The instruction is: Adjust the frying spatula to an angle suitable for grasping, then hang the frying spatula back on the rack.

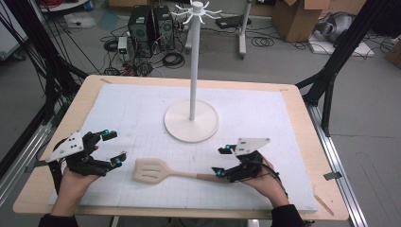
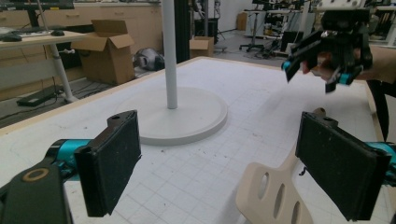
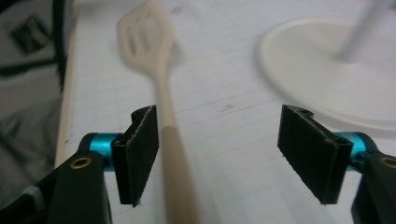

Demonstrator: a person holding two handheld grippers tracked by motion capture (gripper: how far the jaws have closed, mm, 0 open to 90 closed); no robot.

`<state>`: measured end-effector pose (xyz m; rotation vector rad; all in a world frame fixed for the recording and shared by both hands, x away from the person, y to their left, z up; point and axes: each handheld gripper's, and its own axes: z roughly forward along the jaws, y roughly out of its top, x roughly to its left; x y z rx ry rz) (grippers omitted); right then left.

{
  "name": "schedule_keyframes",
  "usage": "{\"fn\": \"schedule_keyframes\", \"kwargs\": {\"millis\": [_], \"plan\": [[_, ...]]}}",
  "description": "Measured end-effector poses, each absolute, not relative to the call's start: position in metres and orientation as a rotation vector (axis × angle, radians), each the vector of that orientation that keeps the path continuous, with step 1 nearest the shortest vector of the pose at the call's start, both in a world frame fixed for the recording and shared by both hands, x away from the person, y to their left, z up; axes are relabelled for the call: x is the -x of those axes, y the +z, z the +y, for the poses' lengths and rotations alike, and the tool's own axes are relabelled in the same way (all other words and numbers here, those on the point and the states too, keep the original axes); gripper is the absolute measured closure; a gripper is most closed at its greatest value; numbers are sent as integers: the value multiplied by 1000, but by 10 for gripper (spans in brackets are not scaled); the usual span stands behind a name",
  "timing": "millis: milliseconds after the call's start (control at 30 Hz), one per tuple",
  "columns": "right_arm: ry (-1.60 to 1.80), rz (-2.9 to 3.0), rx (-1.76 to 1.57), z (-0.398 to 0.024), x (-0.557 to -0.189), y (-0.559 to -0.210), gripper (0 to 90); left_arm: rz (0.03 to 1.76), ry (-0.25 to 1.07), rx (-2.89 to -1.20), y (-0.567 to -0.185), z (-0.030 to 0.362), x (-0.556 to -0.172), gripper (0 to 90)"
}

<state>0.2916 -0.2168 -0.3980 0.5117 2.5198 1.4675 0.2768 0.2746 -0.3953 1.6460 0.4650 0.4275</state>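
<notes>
One white gridded mat (image 1: 142,109) covers the wooden table (image 1: 302,123).

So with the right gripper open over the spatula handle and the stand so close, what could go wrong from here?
1. The spatula lies flat on the table, its handle close beside one pad of the open right gripper; closing off-centre might push it aside instead of gripping it.
2. The left gripper, also open, sits near the slotted blade; both could collide if they converge.
3. Lifting the spatula toward the stand could knock its thin pole.

Lab (computer towers (image 1: 151,29), cables (image 1: 170,59))
</notes>
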Motion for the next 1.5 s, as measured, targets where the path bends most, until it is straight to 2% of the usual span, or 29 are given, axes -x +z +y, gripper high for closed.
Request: {"fn": "schedule_keyframes", "kwargs": {"millis": [133, 300, 733, 1300, 1500], "plan": [[1568, 2365, -649, -245, -289, -397, 241, 472, 426, -1642, -396, 274, -277, 144], [1640, 2152, -876, -278, -291, -400, 147, 463, 427, -1645, -394, 272, -278, 144], [1703, 2066, -938, -291, -291, -398, 134, 398, 419, -1604, -382, 262, -272, 143], [1705, 2045, -942, -297, -290, -396, 134, 260, 355, -1758, -361, 205, -269, 143], [1709, 2048, -940, -297, -291, -396, 135, 184, 316, -1844, -362, 172, -274, 143]]}}
